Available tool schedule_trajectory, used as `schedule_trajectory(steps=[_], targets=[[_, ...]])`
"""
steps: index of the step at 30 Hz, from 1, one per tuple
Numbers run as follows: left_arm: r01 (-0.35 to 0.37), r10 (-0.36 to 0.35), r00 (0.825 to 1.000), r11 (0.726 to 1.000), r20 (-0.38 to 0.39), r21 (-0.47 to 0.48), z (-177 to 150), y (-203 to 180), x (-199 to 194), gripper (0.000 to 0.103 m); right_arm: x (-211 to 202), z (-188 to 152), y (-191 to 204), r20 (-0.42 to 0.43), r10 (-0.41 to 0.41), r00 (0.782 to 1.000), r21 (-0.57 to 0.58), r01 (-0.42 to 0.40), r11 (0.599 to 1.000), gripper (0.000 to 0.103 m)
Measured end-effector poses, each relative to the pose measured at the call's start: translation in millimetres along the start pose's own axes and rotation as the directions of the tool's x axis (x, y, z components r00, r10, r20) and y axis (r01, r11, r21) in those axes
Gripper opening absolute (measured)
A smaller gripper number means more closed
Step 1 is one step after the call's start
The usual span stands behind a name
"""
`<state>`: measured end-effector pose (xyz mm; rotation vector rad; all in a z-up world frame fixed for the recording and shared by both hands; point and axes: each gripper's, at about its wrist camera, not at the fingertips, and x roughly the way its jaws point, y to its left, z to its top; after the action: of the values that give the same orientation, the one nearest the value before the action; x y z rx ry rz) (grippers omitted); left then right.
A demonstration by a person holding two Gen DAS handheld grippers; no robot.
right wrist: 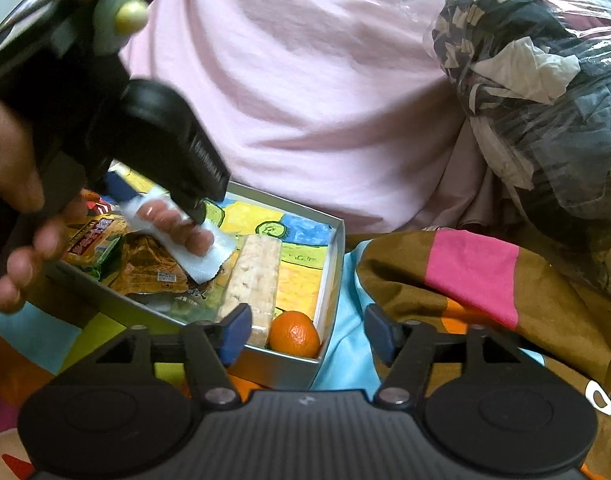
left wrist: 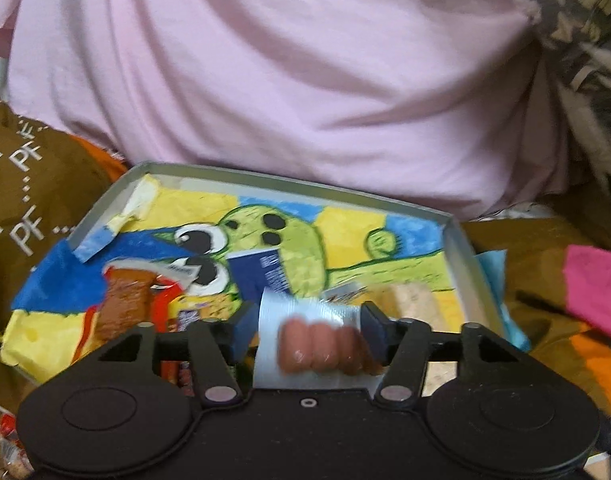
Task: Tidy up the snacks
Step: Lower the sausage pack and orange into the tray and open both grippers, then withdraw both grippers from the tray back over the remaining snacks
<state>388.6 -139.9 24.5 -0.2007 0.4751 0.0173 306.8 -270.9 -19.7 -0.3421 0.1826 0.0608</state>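
My left gripper [left wrist: 307, 326] is shut on a white packet of small sausages [left wrist: 325, 346] and holds it over the shallow box [left wrist: 459, 240] with a cartoon-painted floor. The right wrist view shows that same packet [right wrist: 185, 232] above the box's snacks. In the box lie a pale rice cracker bar [right wrist: 253, 276], an orange [right wrist: 294, 335], a yellow-brown snack bag [right wrist: 145, 268] and a green-edged packet [right wrist: 93, 246]. A brown wafer pack [left wrist: 123, 304] and a blue packet [left wrist: 261, 270] show in the left wrist view. My right gripper [right wrist: 307, 334] is open and empty above the box's near corner.
A pink bundle of cloth [right wrist: 313, 92] rises right behind the box. A plastic-wrapped bundle of patterned fabric [right wrist: 545, 92] sits at the right. A brown, pink and orange bedcover [right wrist: 473, 276] lies under and around the box. The person's hand [right wrist: 17, 208] holds the left gripper.
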Motion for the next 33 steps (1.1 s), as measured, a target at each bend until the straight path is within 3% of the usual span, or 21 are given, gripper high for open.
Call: schedule_trajectory(steps=[7,10,16,22,33], targets=[[-0.022,0.023,0.999,1.000,0.029,-0.016,-3.3,10.1,-8.9,0.092,-4.2,2.9,2.0,0.014,-0.011,1.000,-0.004,0.011,1.000,0.090],[-0.029,0.030,0.998,0.999,0.050,-0.018,-3.1,12.6,-17.0,0.098,-7.9,5.3,2.9,0.023,-0.016,1.000,0.000,0.016,1.000,0.095],[-0.027,0.030,0.996,0.999,0.079,-0.034,-4.1,20.2,-37.9,0.102,-18.4,12.7,2.9,0.055,-0.027,0.998,0.014,0.027,1.000,0.103],[-0.032,0.037,0.994,0.999,0.106,-0.043,-4.6,34.6,-69.5,0.102,-34.8,18.4,4.9,0.082,-0.049,0.995,0.032,0.046,0.998,0.103],[-0.060,0.063,0.986,0.998,0.154,-0.019,-15.9,68.4,-140.0,0.102,-92.0,30.5,0.6,0.132,0.006,0.991,0.123,-0.023,0.992,0.103]])
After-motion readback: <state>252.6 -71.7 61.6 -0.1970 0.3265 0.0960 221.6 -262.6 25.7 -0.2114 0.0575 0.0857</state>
